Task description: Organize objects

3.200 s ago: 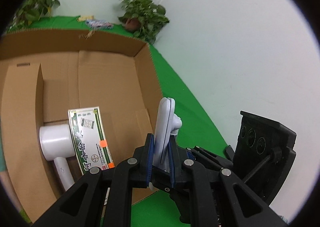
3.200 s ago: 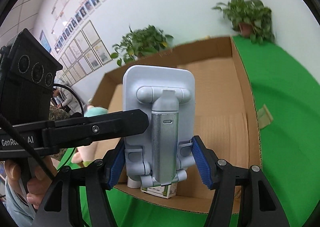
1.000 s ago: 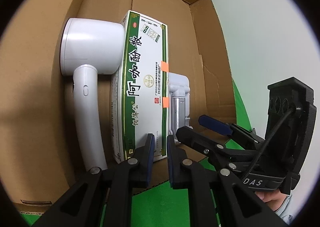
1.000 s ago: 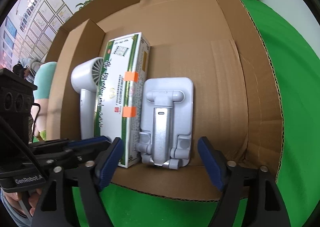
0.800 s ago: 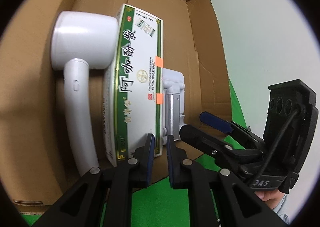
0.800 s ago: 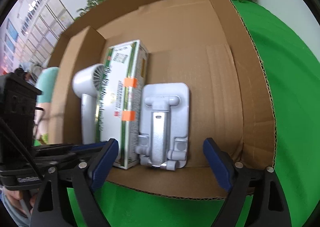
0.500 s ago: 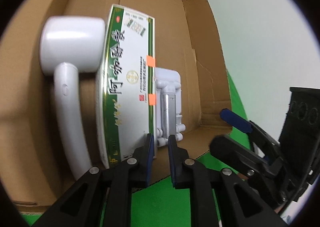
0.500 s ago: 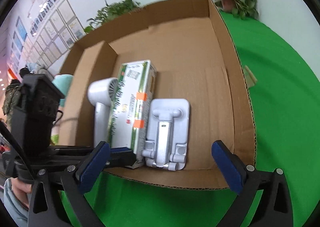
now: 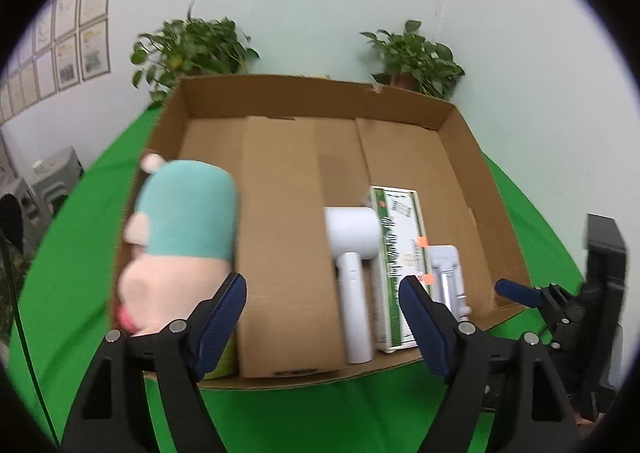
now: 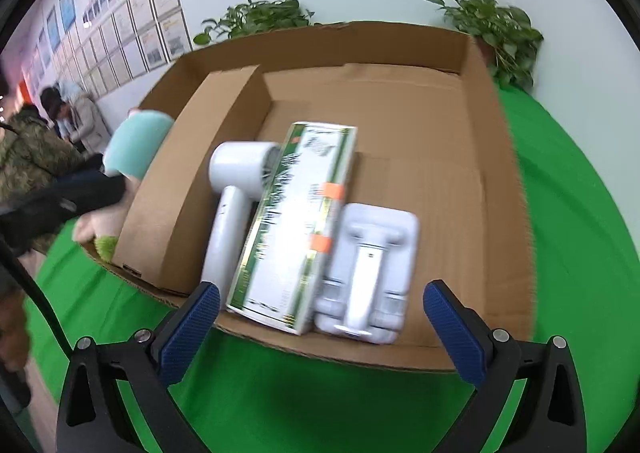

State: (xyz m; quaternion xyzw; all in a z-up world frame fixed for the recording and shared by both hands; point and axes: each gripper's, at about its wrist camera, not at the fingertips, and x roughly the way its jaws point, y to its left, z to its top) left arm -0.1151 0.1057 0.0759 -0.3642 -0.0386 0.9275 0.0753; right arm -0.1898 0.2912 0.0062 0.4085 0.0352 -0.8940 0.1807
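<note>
Lying flat in the box, just ahead of the right gripper, the white stand shows its hinged arm up; motion blur smears its edges. Touching its left side is a green-and-white carton with two orange tags, its print too blurred to read, and left of that a white dryer, its nozzle end partly hidden by the carton. A cardboard divider walls these three off from the left compartment, where a teal-and-pink plush lies, mostly hidden in the right view and cut off by a blue pad in the left view. The right gripper's jaws stand spread wide with nothing between them. The left gripper hangs before the box's near wall, its jaws opening and empty; the divider and dryer show through the gap. Green cloth lies under the box, two plants behind it.
</note>
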